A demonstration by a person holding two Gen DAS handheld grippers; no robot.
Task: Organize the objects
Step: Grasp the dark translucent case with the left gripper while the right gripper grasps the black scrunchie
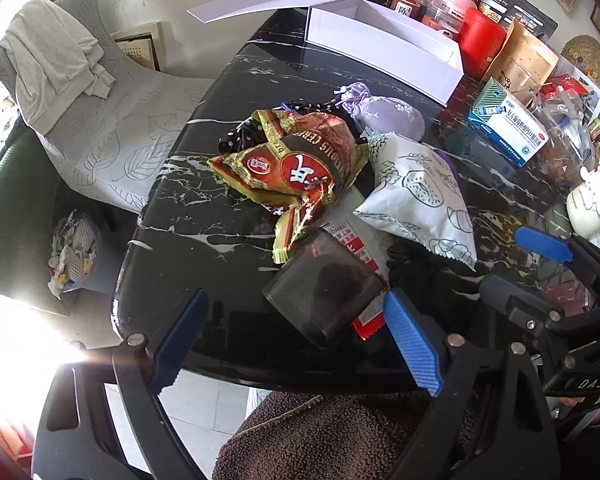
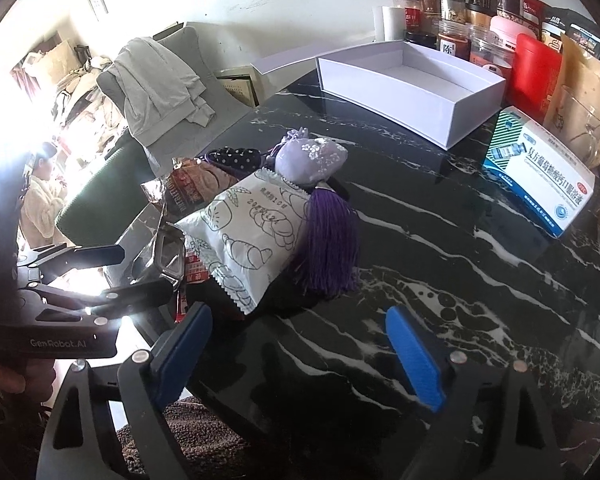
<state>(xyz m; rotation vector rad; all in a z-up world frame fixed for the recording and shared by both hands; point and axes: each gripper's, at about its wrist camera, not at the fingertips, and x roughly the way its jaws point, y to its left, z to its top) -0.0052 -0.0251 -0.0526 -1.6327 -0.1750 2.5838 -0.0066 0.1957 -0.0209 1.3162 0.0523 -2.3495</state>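
A heap lies on the black marble table (image 1: pixel 204 240). It holds a red-gold snack bag (image 1: pixel 292 160), a white bread-print packet (image 1: pixel 420 196), a lavender pouch (image 1: pixel 384 112) with a purple tassel (image 2: pixel 332 248), and a dark clear plastic box (image 1: pixel 324 292) on a red-white packet (image 1: pixel 360 248). My left gripper (image 1: pixel 296 296) is open at the table's near edge. The dark box sits between its fingertips, close to the right pad (image 1: pixel 412 340), and neither pad presses on it. My right gripper (image 2: pixel 300 312) is open over bare marble just in front of the tassel. An empty white box (image 2: pixel 412 76) stands at the back.
A blue-white medicine box (image 2: pixel 540 172) lies right of the heap. Jars and bags (image 2: pixel 480 20) line the back wall. A chair draped with a grey garment (image 1: pixel 60 60) and a waste basket (image 1: pixel 76 252) stand left of the table. A person (image 2: pixel 40 200) stands far left.
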